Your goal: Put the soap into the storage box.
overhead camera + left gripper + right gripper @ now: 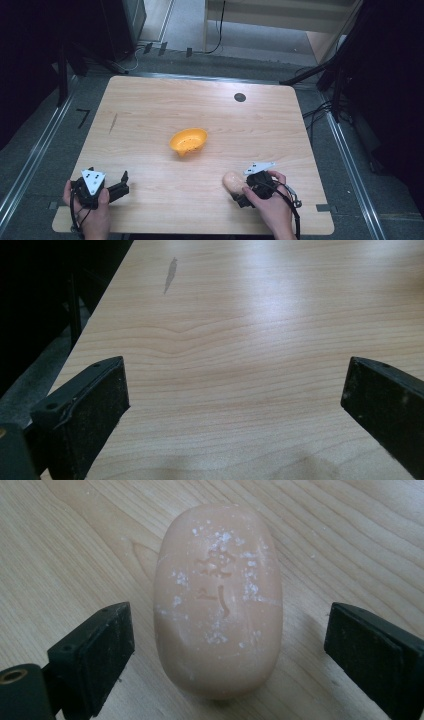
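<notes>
We see a pale peach bar of soap (218, 600) lying flat on the wooden table (150, 115), near the table's front edge on the person's right. Its upper face bears a stamped mark and scattered white flecks. In the right gripper view the soap lies lengthwise between the two black jaws, its near end level with their tips; a strip of bare wood shows on each side, so neither jaw touches it.

We note that the right gripper (230, 645) stands spread wide, wider than the bar, and pinches nothing. In the high view the right gripper (241, 189) sits just beside the soap (232, 182), with the person's right hand (270, 202) wrapped round its body and its grey plate on top.

Farther out, an orange bowl (188, 141) with a perforated floor rests near the table's middle, well apart from the soap and from both grippers.

The left gripper (122, 184) lies near the front left corner, held by the left hand (92, 210). In the left gripper view we find the left gripper (235, 395) likewise spread wide, with bare wood between its jaws; it holds and touches nothing. A small dark streak (170, 275) marks the wood ahead of it.
</notes>
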Demonstrator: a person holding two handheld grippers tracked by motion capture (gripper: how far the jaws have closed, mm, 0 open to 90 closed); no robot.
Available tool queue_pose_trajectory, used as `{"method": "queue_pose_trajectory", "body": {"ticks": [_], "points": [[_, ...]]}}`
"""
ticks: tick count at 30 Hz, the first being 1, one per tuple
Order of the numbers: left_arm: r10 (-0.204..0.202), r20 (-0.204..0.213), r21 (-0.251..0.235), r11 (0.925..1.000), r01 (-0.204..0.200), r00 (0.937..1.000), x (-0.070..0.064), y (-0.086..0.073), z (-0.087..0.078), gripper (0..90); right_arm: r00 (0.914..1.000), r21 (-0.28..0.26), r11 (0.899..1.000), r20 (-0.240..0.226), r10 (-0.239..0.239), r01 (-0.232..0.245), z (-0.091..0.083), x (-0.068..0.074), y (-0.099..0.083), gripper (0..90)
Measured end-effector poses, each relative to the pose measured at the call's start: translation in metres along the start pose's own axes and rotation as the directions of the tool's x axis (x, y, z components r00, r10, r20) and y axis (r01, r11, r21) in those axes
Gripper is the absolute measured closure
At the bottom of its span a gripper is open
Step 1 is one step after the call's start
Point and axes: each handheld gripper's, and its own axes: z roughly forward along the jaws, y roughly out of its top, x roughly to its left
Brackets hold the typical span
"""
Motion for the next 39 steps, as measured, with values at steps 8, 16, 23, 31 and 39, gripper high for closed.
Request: {"method": "queue_pose_trajectory", "body": {"ticks": [8, 16, 23, 31, 39], "points": [[0.000, -0.001, 0.001, 1.0000, 0.000, 1.0000, 0.000, 0.000, 0.000, 0.0, 0.9994, 0.013, 0.999, 0.017, -0.030, 0.029, 0.007, 0.007, 0.004, 12.2], [0.000, 0.001, 0.002, 1.0000, 0.000, 1.0000, 0.000, 0.000, 0.000, 0.0, 0.9987, 0.007, 0.999, 0.033, -0.039, 0.039, 0.010, 0.009, 0.006, 19.9], [0.001, 0.003, 0.002, 1.0000, -0.001, 1.0000, 0.000, 0.000, 0.000, 0.0, 0.9974, -0.002, 0.998, 0.045, -0.057, 0.057, 0.008, 0.011, 0.005, 32.7], [0.002, 0.005, 0.002, 1.0000, -0.002, 1.0000, 0.000, 0.000, 0.000, 0.0, 0.9949, 0.017, 0.995, 0.037, -0.094, 0.093, 0.007, 0.011, 0.007, 33.5], [0.006, 0.007, 0.002, 1.0000, -0.006, 1.0000, 0.000, 0.000, 0.000, 0.0, 0.9906, 0.026, 0.991, 0.040, -0.131, 0.130, 0.007, 0.011, 0.008, 33.6]]}}
